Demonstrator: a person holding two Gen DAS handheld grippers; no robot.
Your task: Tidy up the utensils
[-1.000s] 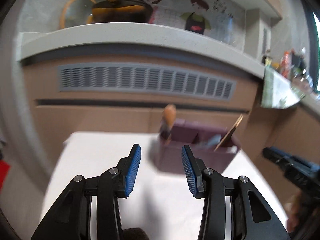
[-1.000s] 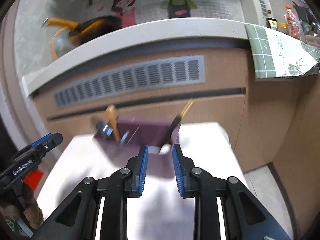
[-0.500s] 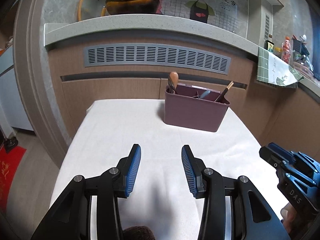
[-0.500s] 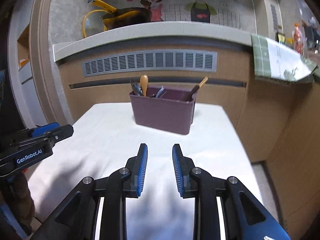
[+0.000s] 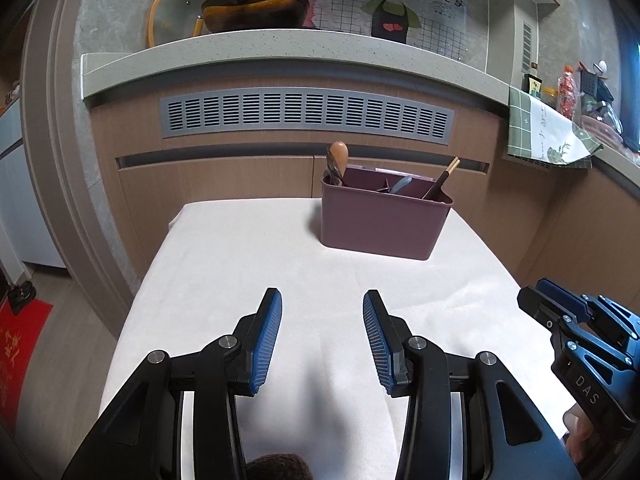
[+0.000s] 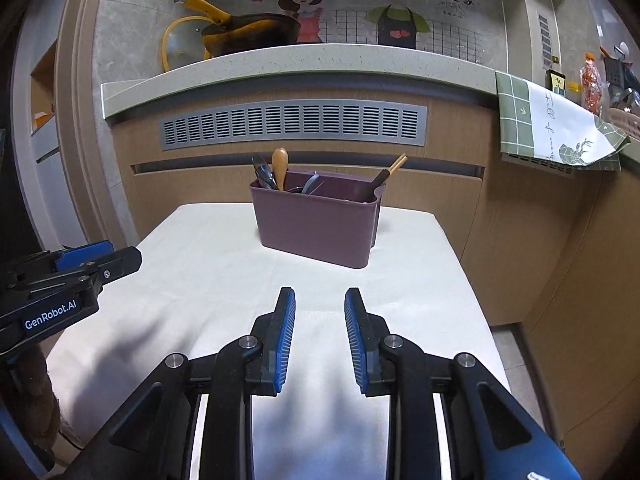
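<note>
Fingers (image 5: 269,334) of both grippers gape empty over bench (image 5: 248,264); caddy (image 6: 318,224) w/ upright utensils (image 6: 279,168) sits well ahead, its long side across, right gripper (image 6: 320,336) more square-on than left gripper (image 5: 322,336).

A mauve, divided utensil caddy (image 6: 320,228) stands upright at the far end of the white-covered counter (image 6: 224,264), holding a wooden spoon (image 6: 279,166), dark-tipped chopsticks (image 6: 390,172) and metal cutlery (image 6: 264,174).

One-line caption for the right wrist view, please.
Right gripper, fingers open and empty, points across a white-covered table at a purple utensil caddy holding utensils.
</note>
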